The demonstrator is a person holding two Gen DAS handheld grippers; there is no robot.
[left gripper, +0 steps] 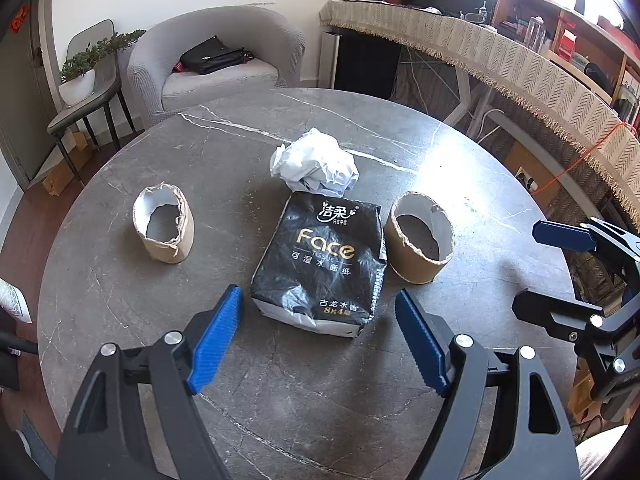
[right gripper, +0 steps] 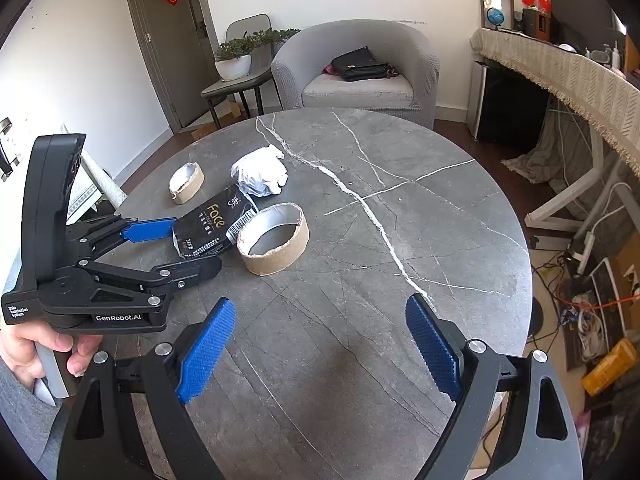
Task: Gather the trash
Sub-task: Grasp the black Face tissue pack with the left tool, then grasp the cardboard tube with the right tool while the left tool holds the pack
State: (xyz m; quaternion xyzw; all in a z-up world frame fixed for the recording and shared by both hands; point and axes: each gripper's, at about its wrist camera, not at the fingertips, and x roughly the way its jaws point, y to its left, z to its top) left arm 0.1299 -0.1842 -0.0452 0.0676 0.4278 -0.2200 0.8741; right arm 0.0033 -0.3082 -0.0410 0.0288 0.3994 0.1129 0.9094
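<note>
A black "Face" tissue pack (left gripper: 320, 256) lies in the middle of the round grey marble table (left gripper: 280, 408). Behind it sits a crumpled white paper ball (left gripper: 316, 166). A torn cardboard ring (left gripper: 164, 226) stands to the left of the pack and another cardboard ring (left gripper: 420, 238) to its right. My left gripper (left gripper: 319, 292) is open, its blue pads either side of the pack's near end without pressing it. In the right wrist view the pack (right gripper: 208, 224), the paper ball (right gripper: 260, 174) and the nearer ring (right gripper: 276, 248) lie at the left. My right gripper (right gripper: 320, 302) hangs open over bare tabletop.
A grey armchair (left gripper: 216, 52) with a black bag stands beyond the table, and a chair with a potted plant (left gripper: 80, 76) to its left. A long desk with a fringed cloth (left gripper: 520, 64) runs along the right. Cables and boxes (right gripper: 588, 312) litter the floor there.
</note>
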